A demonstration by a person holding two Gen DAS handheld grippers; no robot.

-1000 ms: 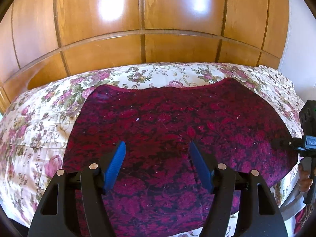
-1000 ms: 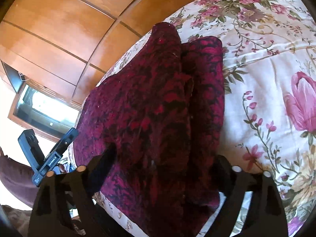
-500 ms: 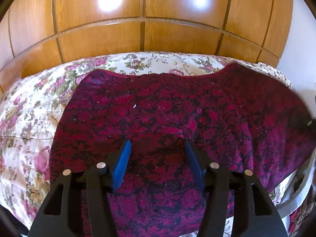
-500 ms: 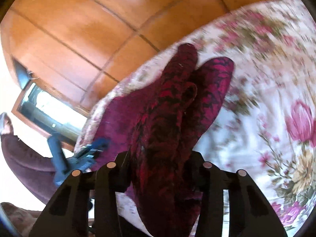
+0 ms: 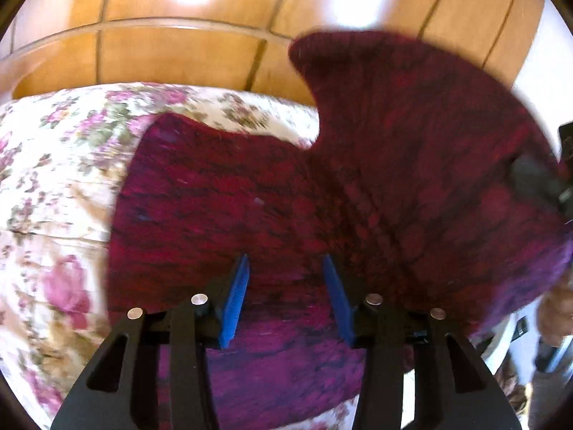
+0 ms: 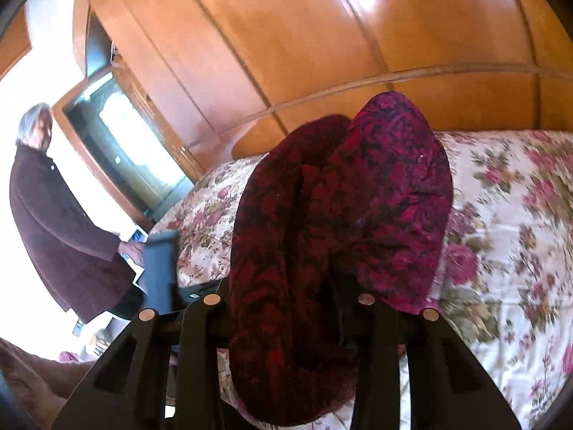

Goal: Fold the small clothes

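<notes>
Crimson patterned garment (image 5: 250,200) is being pinched in right gripper (image 6: 286,308), one side raised off floral bedspread (image 5: 53,165); left gripper (image 5: 286,294) is being held spread over the flat part.

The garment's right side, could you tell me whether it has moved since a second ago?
Yes. The garment has its right side lifted off the floral bedspread, now overlapping the wooden panels behind.
</notes>
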